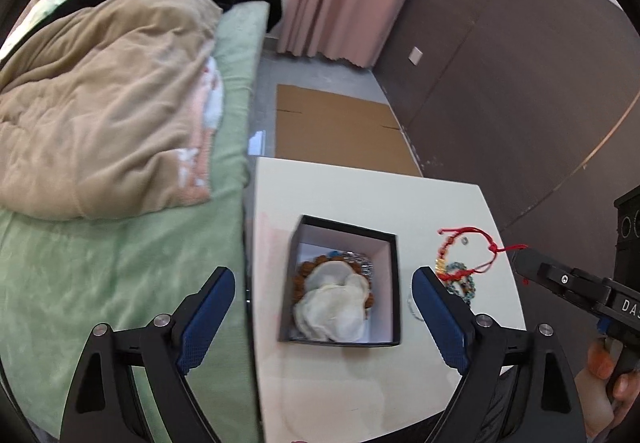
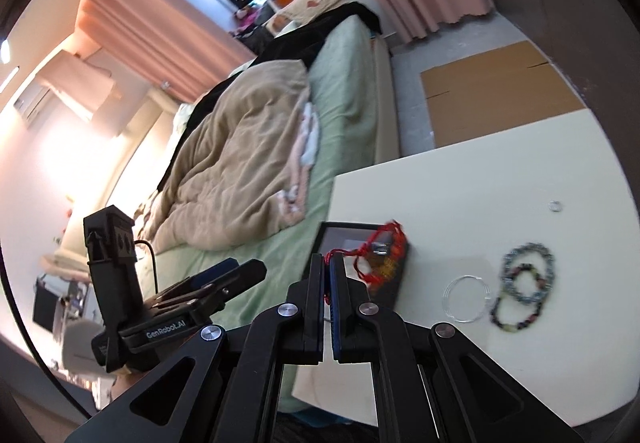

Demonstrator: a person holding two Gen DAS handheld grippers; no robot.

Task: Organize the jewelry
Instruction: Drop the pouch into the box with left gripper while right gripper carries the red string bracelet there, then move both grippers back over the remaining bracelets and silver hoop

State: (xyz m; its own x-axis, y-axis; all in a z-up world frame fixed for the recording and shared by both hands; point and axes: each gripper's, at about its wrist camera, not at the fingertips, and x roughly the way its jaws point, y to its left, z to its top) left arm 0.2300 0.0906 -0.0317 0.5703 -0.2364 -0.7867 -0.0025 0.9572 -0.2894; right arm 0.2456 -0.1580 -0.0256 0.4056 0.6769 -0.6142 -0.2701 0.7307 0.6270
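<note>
A black box point(image 1: 394, 283) with a white inside stands on the white table point(image 1: 340, 383). It holds a white pouch point(image 1: 334, 307) over a brown bead bracelet point(image 1: 310, 267). My left gripper point(image 1: 324, 279) is open, its blue pads on either side of the box and above it. My right gripper point(image 2: 329, 263) is shut on the cord of a red string bracelet point(image 2: 384, 255), which hangs in the air to the right of the box point(image 2: 344, 227). It also shows in the left wrist view point(image 1: 468, 251). Beaded bracelets point(image 2: 526, 287), a clear ring bracelet point(image 2: 466, 299) and a small ring point(image 2: 555, 205) lie on the table.
A bed with a green sheet point(image 1: 100, 283) and a beige quilt point(image 1: 100, 103) runs along the table's left side. Flat cardboard point(image 1: 340, 127) lies on the floor beyond the table. A brown wall point(image 1: 520, 83) stands to the right.
</note>
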